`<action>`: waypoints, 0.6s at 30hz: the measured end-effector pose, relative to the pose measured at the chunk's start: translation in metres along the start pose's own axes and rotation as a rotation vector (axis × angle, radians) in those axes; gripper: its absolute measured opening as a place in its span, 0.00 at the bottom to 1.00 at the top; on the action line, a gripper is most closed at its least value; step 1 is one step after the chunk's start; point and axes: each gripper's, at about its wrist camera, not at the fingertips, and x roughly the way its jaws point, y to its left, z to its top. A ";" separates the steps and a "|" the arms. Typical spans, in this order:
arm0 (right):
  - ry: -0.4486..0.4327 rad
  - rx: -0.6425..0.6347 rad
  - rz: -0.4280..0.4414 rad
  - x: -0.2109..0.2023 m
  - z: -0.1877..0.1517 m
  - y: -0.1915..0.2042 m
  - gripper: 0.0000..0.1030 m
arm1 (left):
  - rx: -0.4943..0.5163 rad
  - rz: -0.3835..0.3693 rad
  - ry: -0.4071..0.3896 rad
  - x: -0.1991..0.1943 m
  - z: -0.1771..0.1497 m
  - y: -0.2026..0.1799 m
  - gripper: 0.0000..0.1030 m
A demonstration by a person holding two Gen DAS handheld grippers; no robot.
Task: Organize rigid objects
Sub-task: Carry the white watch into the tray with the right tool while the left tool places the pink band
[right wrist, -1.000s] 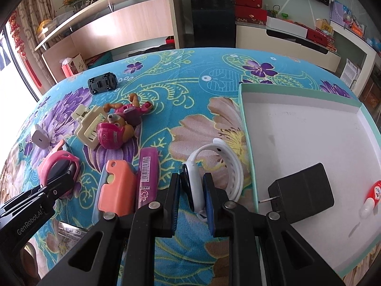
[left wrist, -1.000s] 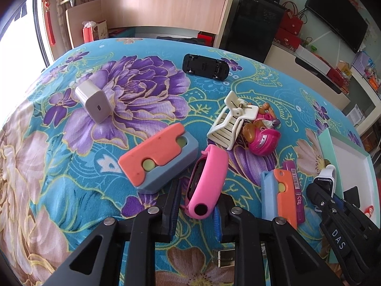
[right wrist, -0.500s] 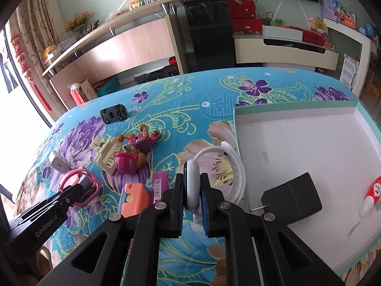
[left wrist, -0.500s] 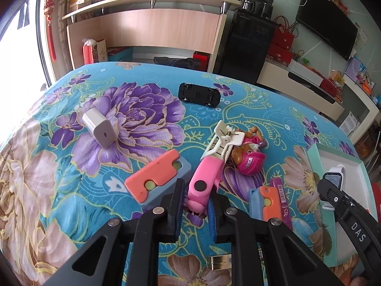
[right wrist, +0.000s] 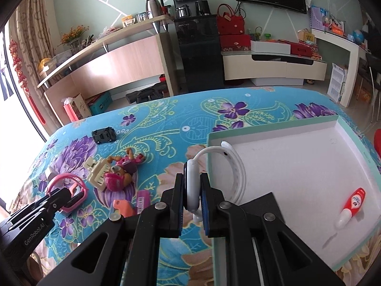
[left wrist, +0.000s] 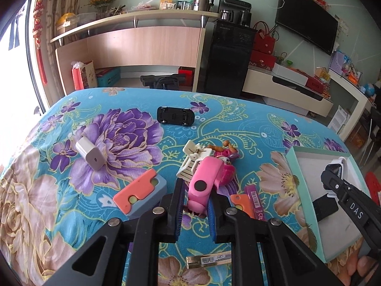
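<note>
Pink watch (left wrist: 202,188) sits pinched between the fingers of the left gripper (left wrist: 194,211), lifted above the flowered cloth (left wrist: 123,143). White watch (right wrist: 191,187) is clamped the same way by the right gripper (right wrist: 191,208), its strap curving beyond the right finger over the rim of the tray (right wrist: 281,128). The lower end of each watch is hidden behind the fingers. A second ago both watches lay on the cloth; now both hang higher.
</note>
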 end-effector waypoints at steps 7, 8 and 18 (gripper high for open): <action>-0.015 0.079 -0.099 -0.012 0.005 -0.052 0.12 | 0.074 -0.071 0.032 0.001 0.006 -0.046 0.18; -0.012 0.084 -0.118 -0.012 0.005 -0.059 0.12 | 0.082 -0.089 0.042 0.002 0.006 -0.055 0.18; -0.025 0.206 -0.234 -0.021 0.000 -0.118 0.13 | 0.245 -0.211 0.080 0.019 0.011 -0.156 0.18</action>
